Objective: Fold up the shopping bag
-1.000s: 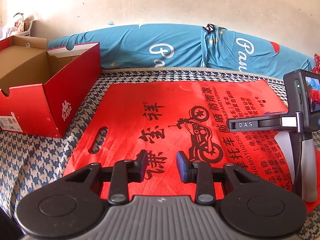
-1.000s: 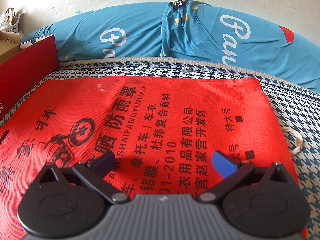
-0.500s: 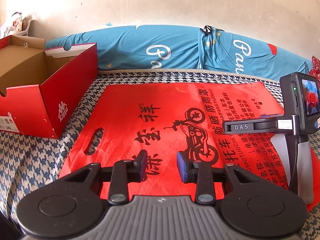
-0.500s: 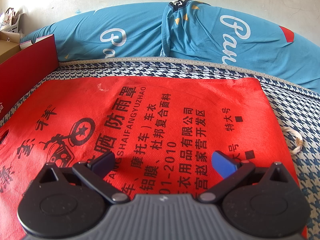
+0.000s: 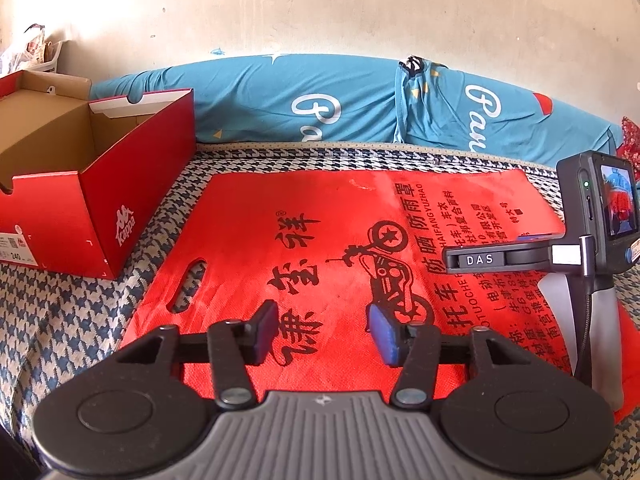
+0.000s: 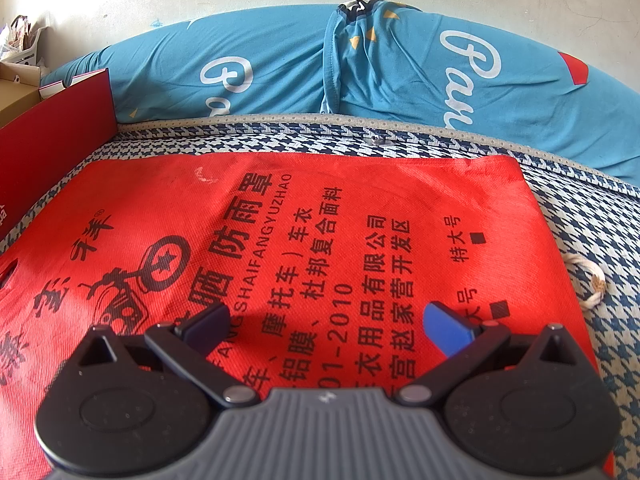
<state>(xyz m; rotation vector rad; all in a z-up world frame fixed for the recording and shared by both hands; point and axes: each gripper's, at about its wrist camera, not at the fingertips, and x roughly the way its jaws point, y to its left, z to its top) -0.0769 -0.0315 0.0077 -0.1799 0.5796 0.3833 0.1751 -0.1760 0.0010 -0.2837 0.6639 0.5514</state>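
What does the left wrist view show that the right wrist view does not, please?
Only the left wrist view shows the open inside of the red shoebox, the bag's whole handle slot and the right gripper's camera unit. Only the right wrist view shows a white cord beside the bag. Both show the flat red shopping bag, blue cloth and open jaws.
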